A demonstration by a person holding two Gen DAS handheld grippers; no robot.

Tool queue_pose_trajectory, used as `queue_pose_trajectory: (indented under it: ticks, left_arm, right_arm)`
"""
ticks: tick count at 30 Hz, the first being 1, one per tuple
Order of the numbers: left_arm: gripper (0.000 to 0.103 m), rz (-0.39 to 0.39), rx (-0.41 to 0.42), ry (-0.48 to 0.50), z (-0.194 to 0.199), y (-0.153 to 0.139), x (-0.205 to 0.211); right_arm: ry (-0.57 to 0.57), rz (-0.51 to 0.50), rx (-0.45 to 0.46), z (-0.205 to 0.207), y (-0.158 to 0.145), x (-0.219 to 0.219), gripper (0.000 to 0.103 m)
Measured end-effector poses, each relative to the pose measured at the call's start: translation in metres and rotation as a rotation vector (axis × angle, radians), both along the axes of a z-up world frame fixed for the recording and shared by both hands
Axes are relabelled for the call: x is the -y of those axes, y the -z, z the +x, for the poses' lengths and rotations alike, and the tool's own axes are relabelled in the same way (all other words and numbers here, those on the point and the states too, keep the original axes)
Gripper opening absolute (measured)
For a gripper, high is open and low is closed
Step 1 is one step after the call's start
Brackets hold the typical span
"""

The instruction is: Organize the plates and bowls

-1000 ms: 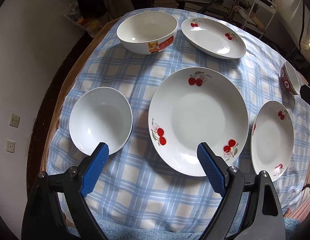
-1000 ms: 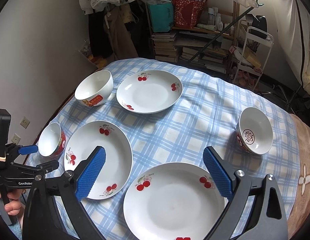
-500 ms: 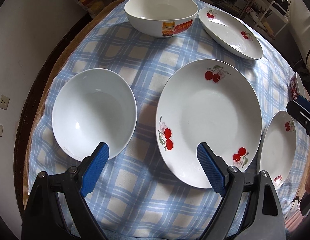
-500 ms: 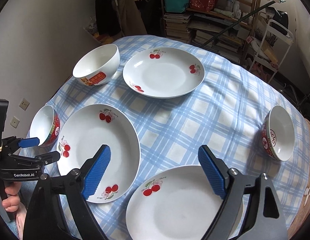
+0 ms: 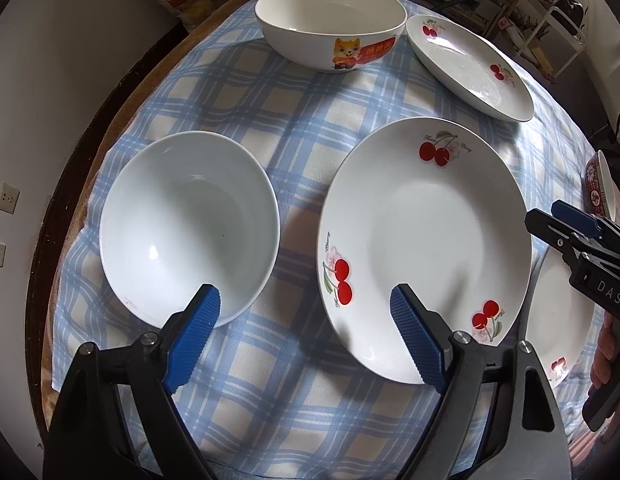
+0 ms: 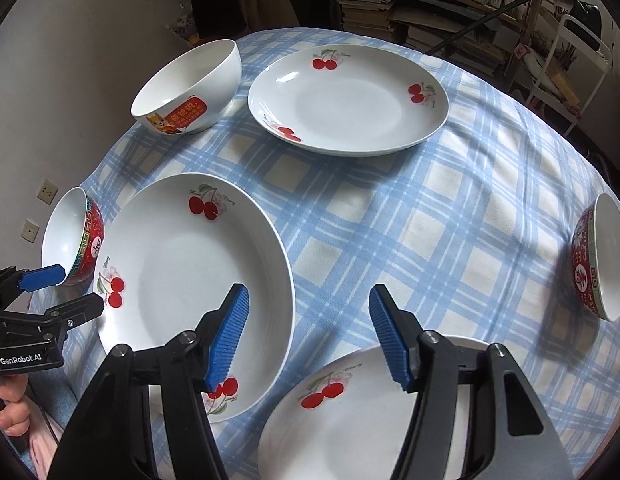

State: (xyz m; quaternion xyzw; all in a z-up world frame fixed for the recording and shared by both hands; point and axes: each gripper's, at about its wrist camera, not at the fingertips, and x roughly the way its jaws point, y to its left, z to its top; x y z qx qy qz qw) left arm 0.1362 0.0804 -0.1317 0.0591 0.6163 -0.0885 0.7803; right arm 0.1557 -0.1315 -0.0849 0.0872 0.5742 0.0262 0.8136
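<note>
My left gripper (image 5: 306,332) hovers wide open, jaws closing a little, above the cloth between a white-lined bowl (image 5: 190,228) and a big cherry plate (image 5: 425,248); one pad overlaps the bowl's near rim, the other the plate's near edge. In the right wrist view that bowl (image 6: 76,240) is red outside. My right gripper (image 6: 310,340) has its jaws closing over the same cherry plate's (image 6: 182,280) right rim, pads not touching it. A second cherry plate (image 6: 349,412) lies just below it. The left gripper (image 6: 70,292) shows at the left edge.
A large white bowl with a cat picture (image 6: 190,92) and a third cherry plate (image 6: 349,100) sit at the far side of the blue checked tablecloth (image 6: 449,220). Another red bowl (image 6: 601,256) stands at the right edge. Shelves of books stand behind.
Both grippers have come down closer to the table. The right gripper's jaws have narrowed markedly and now frame the plate's rim. No dish has moved.
</note>
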Motion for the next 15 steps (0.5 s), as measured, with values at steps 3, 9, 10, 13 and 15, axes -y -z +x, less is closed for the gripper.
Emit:
queue_pose_trajectory:
  ticks: [3,9,10,13,15]
  left_arm:
    - [0.085,-0.019,0.016,-0.002,-0.006,-0.008,-0.003]
    - [0.085,-0.077,0.041,-0.013,-0.016,-0.024,-0.009]
    - [0.081,-0.085,0.040,-0.012,-0.017,-0.025,-0.009]
    - [0.070,-0.110,0.010,-0.018,-0.017,-0.021,-0.010]
    - [0.066,-0.124,-0.008,-0.019,-0.016,-0.018,-0.011]
  right_arm:
    - [0.001,0.006,-0.010,0.001,0.004,0.001,0.057]
    - [-0.001,0.012,-0.029,0.000,0.009,0.002,0.043]
    - [-0.003,0.011,-0.033,0.000,0.010,0.001,0.040]
    - [-0.006,0.009,-0.036,0.000,0.011,-0.001,0.038]
    - [-0.010,0.009,-0.041,0.000,0.012,-0.002,0.033]
